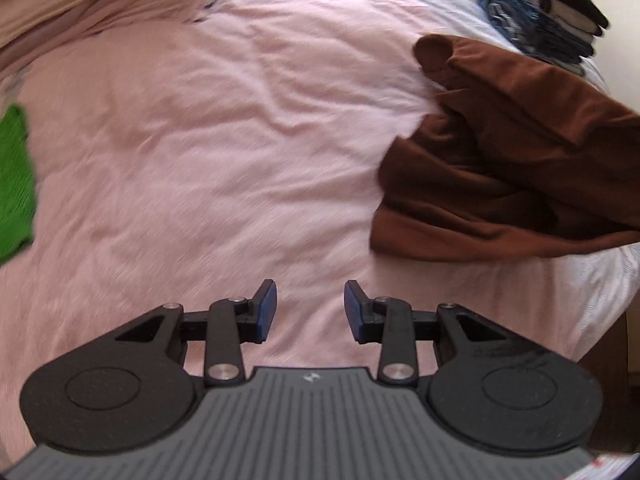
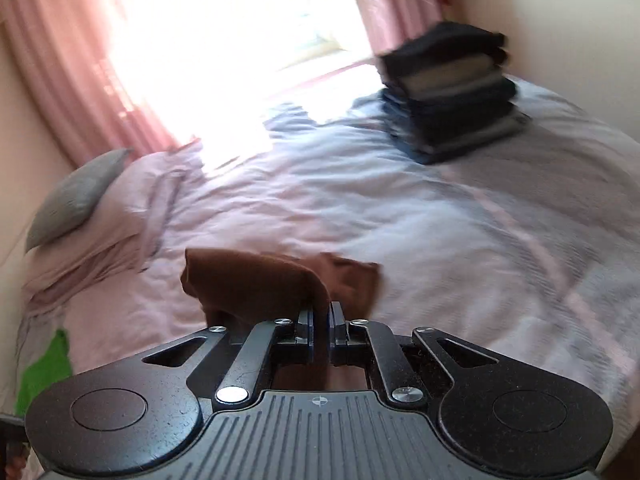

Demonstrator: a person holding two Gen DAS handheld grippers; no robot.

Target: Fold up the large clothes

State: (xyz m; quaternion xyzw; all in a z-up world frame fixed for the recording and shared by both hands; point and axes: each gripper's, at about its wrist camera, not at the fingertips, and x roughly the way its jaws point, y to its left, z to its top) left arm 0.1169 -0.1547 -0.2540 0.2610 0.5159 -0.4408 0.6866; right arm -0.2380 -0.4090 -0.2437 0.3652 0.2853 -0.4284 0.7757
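Brown garment (image 1: 508, 156) pinched by right gripper (image 2: 320, 316).
Left gripper (image 1: 310, 306) wide, empty; garment ahead-right on bed (image 1: 200, 140).

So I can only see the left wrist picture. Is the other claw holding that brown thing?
Observer: Yes, the right claw is pinched shut on the brown garment.
Operator: Is there a window?
Observer: Yes, a bright window with pink curtains.
Operator: Any pillows?
Observer: A grey pillow lies at the bed's far left.
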